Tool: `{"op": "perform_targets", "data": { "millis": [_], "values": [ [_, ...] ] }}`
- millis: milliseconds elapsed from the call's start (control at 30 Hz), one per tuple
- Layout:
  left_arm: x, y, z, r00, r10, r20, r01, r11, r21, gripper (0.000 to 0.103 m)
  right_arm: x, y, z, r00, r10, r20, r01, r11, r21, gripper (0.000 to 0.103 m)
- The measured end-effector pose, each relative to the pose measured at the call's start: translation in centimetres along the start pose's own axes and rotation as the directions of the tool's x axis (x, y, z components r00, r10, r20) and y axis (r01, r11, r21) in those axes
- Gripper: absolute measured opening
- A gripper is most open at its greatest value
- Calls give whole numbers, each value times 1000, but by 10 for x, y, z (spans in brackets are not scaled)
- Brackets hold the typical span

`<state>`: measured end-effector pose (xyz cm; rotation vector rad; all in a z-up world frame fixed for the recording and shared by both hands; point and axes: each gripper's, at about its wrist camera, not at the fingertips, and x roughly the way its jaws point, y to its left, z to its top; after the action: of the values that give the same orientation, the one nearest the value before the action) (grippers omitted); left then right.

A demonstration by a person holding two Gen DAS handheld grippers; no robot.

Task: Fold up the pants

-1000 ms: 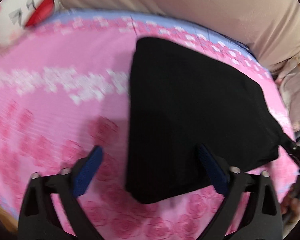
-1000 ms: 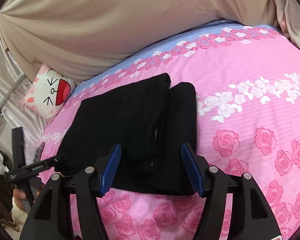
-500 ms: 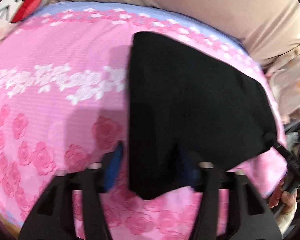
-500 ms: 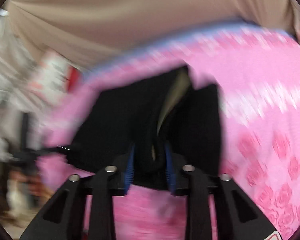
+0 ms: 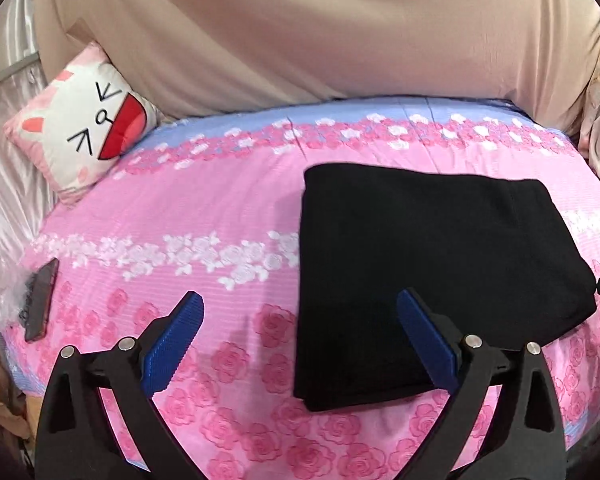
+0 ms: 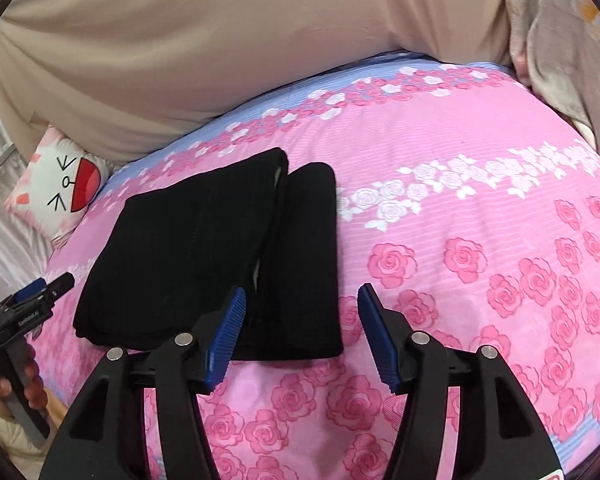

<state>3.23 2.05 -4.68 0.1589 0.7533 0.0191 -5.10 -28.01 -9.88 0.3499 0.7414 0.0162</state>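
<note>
My left gripper (image 5: 300, 316) hangs with jaws spread wide, gripping nothing. My right gripper (image 6: 302, 312) is likewise wide apart and unloaded, both held level at the near edge, pointing far.

Bed against a draped wall

A pink rose-print bedsheet (image 5: 228, 216) with a blue border covers the bed; beige fabric (image 5: 300, 32) hangs behind it, a cat-face pillow (image 5: 88, 128) leans at the corner, and a dark phone (image 5: 40, 300) lies near the edge.

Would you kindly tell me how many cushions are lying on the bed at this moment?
1. The cat-face cushion sits at the bed's far left corner, against the beige drape, well apart from the folded black pants. Others may lie outside both views.
</note>
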Motion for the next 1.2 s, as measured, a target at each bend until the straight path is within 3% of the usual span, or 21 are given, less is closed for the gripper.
{"op": "perform_targets", "data": {
  "millis": [100,267,367,600,867,1200],
  "values": [
    [9,-2,-2,1000,27,-16,-27,1000,2,95,-5,2,1,1000,-23,13,24,999,-22,58],
    [15,-5,-7,998,46,-44,-46,999,-3,95,-5,17,6,996,-72,45,75,994,-77,68],
    [16,-5,-9,997,58,-49,-58,998,3,95,8,17,1,994,-103,26,105,990,-92,69],
    [19,-5,-12,995,85,-55,-84,996,21,96,13,1,-8,996,-87,13,88,995,-52,70],
    [23,-9,-15,994,90,-69,-88,996,35,96,26,-8,-18,991,-133,-29,131,990,-55,70],
    [28,-10,-17,992,100,-81,-97,994,42,96,23,-16,-20,994,-100,-34,100,995,-25,75]
  ]
}}
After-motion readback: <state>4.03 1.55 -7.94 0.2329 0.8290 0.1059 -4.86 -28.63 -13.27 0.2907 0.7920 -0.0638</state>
